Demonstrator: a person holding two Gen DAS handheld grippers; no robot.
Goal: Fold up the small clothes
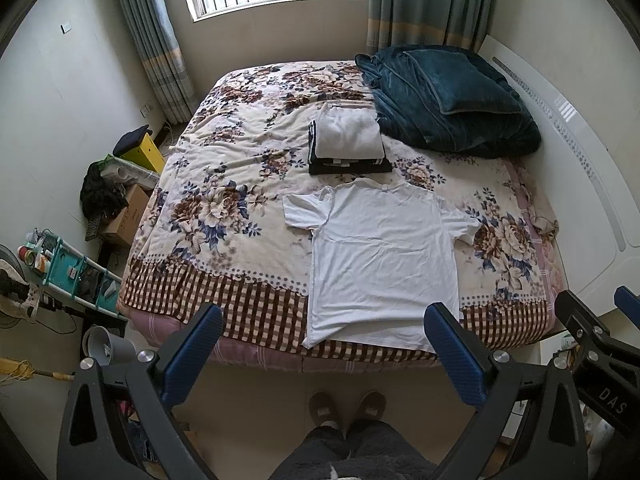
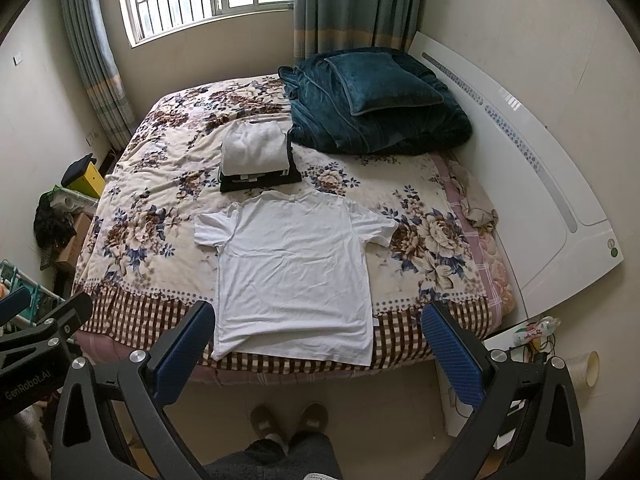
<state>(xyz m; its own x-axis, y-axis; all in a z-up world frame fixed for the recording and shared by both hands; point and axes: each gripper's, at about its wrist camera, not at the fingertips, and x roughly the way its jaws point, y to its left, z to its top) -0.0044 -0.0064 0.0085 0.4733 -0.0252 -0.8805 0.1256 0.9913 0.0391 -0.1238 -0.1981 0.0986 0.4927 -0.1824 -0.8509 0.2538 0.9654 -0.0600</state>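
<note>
At the far left, beside the bed, a teal shelf rack (image 1: 78, 276) and a cardboard box (image 1: 128, 216) stand on the floor. The left hand-held gripper (image 1: 322, 340) hangs above the bed's near edge with its blue-padded fingers (image 1: 192, 356) spread wide and nothing between them; it is released. The bed (image 1: 224, 208), covered in a floral spread with a checked border, carries the white T-shirt (image 1: 380, 256), which lies flat and unfolded near the front edge, sleeves out, collar toward the window and hem at the checked border. Just behind the collar sits a stack of folded clothes (image 1: 346, 142), a white piece on top of dark ones. To the right of the stack, a dark teal blanket (image 1: 448, 108) is heaped at the far corner by the white headboard (image 1: 576, 152). The right hand-held gripper (image 2: 318, 340) is likewise released, its fingers (image 2: 452, 356) wide apart over the shirt's hem, touching nothing.
</note>
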